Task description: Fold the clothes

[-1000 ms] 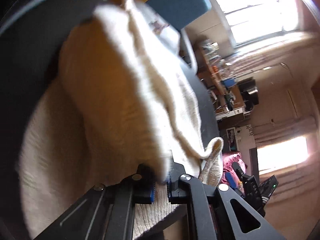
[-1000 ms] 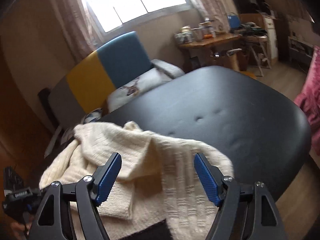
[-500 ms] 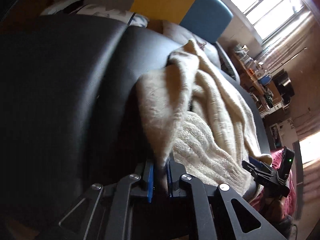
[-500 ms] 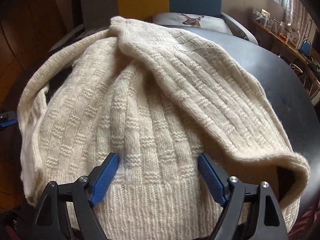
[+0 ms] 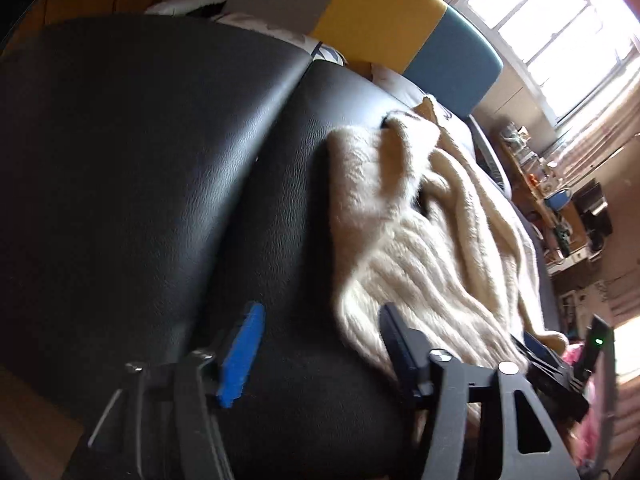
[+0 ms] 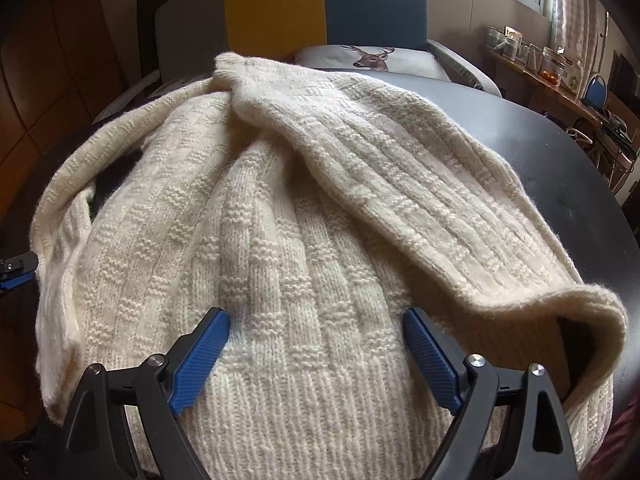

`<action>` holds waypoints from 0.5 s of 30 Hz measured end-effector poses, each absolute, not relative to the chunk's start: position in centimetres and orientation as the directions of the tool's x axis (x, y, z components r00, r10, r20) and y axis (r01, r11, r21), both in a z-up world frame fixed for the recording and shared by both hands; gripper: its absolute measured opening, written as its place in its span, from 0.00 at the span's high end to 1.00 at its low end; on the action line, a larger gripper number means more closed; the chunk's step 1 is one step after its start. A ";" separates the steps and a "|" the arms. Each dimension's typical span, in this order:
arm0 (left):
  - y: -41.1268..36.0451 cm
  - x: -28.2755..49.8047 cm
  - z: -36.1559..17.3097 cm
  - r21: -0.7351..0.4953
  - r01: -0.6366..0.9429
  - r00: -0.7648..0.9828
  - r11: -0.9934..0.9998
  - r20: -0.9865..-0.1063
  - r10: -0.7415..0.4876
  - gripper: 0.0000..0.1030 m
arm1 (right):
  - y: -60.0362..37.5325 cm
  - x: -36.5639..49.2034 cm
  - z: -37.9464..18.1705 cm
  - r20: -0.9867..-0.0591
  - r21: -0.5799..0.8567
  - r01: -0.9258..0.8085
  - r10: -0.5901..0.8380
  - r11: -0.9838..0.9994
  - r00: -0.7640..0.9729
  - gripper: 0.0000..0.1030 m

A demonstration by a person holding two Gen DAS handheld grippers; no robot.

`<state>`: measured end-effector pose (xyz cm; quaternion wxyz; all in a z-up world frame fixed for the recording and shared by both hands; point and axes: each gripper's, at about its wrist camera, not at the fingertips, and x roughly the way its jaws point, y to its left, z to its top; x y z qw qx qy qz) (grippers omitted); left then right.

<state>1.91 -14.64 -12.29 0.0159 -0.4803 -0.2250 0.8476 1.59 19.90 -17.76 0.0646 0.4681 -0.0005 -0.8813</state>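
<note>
— Sweater [image 6: 304, 240] lies rumpled on the black worktop [image 5: 152, 168], its ribbed hem between the right gripper's [image 6: 316, 356] spread fingers.

— And the left gripper [image 5: 320, 344]?

— Fingers spread too, holding nothing; knit just right of them. Likely mid-fold: next, pinch an edge. Bare worktop left of those fingers gives room.

Cream ribbed-knit woolly sweater [image 6: 304, 216] on grained, glossy black leather-look table [image 5: 160, 168].

Left gripper [image 5: 320, 344] jaws spread wide, right gripper [image 6: 316, 352] jaws spread wide
</note>
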 end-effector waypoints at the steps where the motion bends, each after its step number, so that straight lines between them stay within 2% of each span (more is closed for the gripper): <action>1: -14.2 1.9 -12.4 -0.364 0.185 -0.539 -0.913 -0.814 0.216 0.35 | 19.9 1.7 -17.8 -0.822 0.060 0.113 -0.113 -0.992 -0.559 0.11; 3: -12.9 1.9 -12.4 -0.301 0.131 -0.536 -0.945 -0.823 0.188 0.36 | 19.7 2.1 -17.9 -0.817 0.057 0.110 -0.109 -0.992 -0.566 0.11; 4: -12.1 1.9 -12.4 -0.290 0.101 -0.537 -0.952 -0.822 0.193 0.42 | 19.7 2.2 -17.9 -0.816 0.056 0.109 -0.108 -0.993 -0.567 0.11; 5: -11.3 1.7 -12.4 -0.286 0.078 -0.532 -0.955 -0.822 0.203 0.64 | 19.6 2.4 -17.9 -0.816 0.056 0.108 -0.108 -0.993 -0.568 0.11; 6: -11.2 1.8 -12.6 -0.275 0.068 -0.527 -0.959 -0.826 0.200 0.79 | 19.6 2.5 -17.9 -0.816 0.056 0.110 -0.109 -0.992 -0.568 0.11; 7: -11.2 1.8 -12.7 -0.269 0.067 -0.530 -0.961 -0.825 0.194 0.81 | 19.7 2.6 -17.9 -0.815 0.058 0.112 -0.112 -0.992 -0.569 0.11; 8: -10.9 1.6 -12.7 -0.276 0.068 -0.538 -0.959 -0.819 0.197 0.92 | 19.7 2.5 -17.9 -0.813 0.059 0.117 -0.116 -0.991 -0.570 0.11; 15: -14.7 1.6 -8.4 -0.391 0.006 -0.592 -0.920 -0.743 0.312 0.94 | 19.8 1.8 -18.0 -0.809 0.058 0.131 -0.123 -0.990 -0.575 0.10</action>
